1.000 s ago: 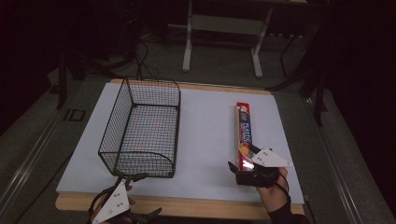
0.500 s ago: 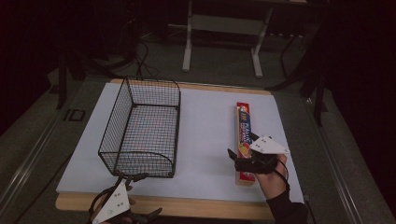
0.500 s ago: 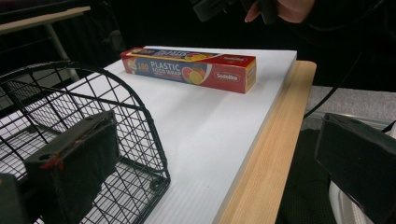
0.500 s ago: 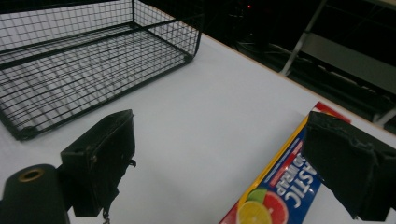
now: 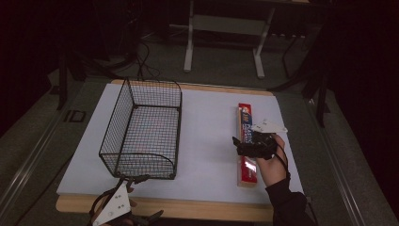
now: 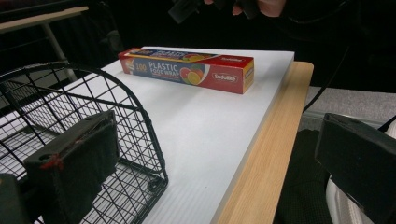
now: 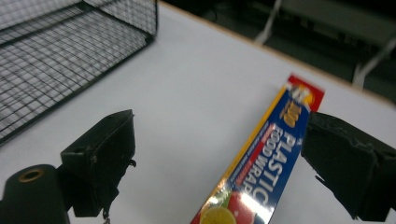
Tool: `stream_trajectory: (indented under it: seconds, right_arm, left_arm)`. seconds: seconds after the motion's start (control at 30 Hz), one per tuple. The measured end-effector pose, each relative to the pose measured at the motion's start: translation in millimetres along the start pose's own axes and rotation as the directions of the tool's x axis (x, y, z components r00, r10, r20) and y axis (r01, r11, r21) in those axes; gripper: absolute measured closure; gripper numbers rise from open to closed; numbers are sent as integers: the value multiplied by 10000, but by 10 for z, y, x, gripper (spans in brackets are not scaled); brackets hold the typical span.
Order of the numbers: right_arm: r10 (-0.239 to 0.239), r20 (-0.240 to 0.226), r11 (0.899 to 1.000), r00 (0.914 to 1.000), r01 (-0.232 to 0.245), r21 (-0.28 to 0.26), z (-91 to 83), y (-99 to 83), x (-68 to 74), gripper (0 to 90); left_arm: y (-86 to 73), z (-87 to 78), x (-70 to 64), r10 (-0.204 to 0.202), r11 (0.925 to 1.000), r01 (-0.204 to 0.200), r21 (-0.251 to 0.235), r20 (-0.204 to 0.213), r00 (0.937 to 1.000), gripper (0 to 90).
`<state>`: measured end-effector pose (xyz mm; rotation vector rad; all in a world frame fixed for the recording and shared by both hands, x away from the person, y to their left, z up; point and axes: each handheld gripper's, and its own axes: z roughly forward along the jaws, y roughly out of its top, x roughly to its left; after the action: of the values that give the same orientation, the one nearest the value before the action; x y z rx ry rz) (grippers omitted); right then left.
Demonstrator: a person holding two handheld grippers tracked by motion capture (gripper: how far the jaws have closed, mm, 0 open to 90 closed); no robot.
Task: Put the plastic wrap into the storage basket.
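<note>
At the near edge of the counter [image 5: 197, 207], the left claw [image 5: 123, 207] hangs just off the wooden lip by the near end of the wire basket [image 5: 141, 136], its jaws spread wide and holding nothing; in the left gripper view one jaw sits in front of the basket's curved end and the other out past the counter's edge. It has kept that spot over the last second. Farther in and to the right, the right claw [image 5: 251, 145] is over the box of plastic wrap [image 5: 247, 141], near its middle, jaws wide apart with nothing between them, the box passing beneath the gap in the right gripper view. A second ago this claw was at the box's near end; it has since moved up along it, away from the person. The box lies flat on the white sheet, its long axis running from near to far, well apart from the basket on its left. Its red and blue face reads "100 PLASTIC FOOD WRAP", with a small brand label too blurred to be sure of.
</note>
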<state>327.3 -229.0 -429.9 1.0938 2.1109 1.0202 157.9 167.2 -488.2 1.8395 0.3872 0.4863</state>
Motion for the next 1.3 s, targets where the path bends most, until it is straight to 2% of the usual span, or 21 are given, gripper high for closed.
stream_trajectory:
  seconds: [0.07, 0.1, 0.13, 0.23, 0.37, 0.5, 0.63, 0.77, 0.8, 0.93, 1.13, 1.2, 1.3]
  right_arm:
    - [387, 109, 9981, 9992, -392, 473, 64, 4, -35, 98]
    - [583, 95, 9968, 9983, -587, 542, 88, 3, -49, 98]
    - [583, 95, 9968, 9983, -587, 542, 88, 3, -49, 98]
    - [1060, 275, 9890, 9940, -1082, 1008, 174, 37, -113, 97]
    - [1301, 556, 9815, 9899, -1365, 1342, 261, 82, -155, 97]
    - [1742, 1013, 9693, 9795, -1887, 1578, 360, 112, -197, 97]
    - [1830, 961, 9583, 9784, -1994, 2049, 447, 130, -225, 97]
    - [1825, 1021, 9541, 9779, -2012, 2219, 492, 149, -255, 97]
    - [2031, 974, 9442, 9743, -2212, 2441, 537, 155, -288, 98]
    - [2130, 958, 9283, 9723, -2320, 2907, 595, 155, -308, 119]
    - [2745, 1089, 8904, 9554, -2953, 3465, 686, 143, -398, 130]
    - [2766, 1238, 8800, 9530, -3029, 3658, 729, 133, -416, 131]
    - [2819, 1434, 8709, 9487, -3157, 3767, 779, 128, -445, 131]
  left_arm:
    - [0, -1, 0, -4, 10000, 4, 3, -3, 10000, 2]
    - [0, -2, 0, -11, 10000, 11, -8, -4, 10000, 2]
    - [0, -2, 0, -11, 10000, 11, -8, -4, 10000, 2]
    - [-1, 5, -5, 50, 10000, -50, 72, 22, 10000, 2]
    - [2, 3, -6, -10, 10000, 9, 23, 94, 10000, 2]
    - [2, -2, -1, -65, 10000, 65, 4, 81, 9999, 2]
    - [5, -2, -6, -89, 10000, 88, 4, 183, 9998, 2]
    - [5, -4, -3, -166, 9999, 167, -41, 217, 9996, 2]
    - [5, -5, -1, -170, 9999, 170, -29, 196, 9997, 2]
    - [5, -3, -2, -161, 9999, 161, -14, 214, 9996, 2]
    - [5, -1, -3, -142, 9999, 142, 18, 207, 9997, 2]
    - [5, 0, -3, -148, 9999, 148, 20, 198, 9997, 2]
    - [4, 1, -3, -160, 9999, 159, 29, 201, 9997, 2]
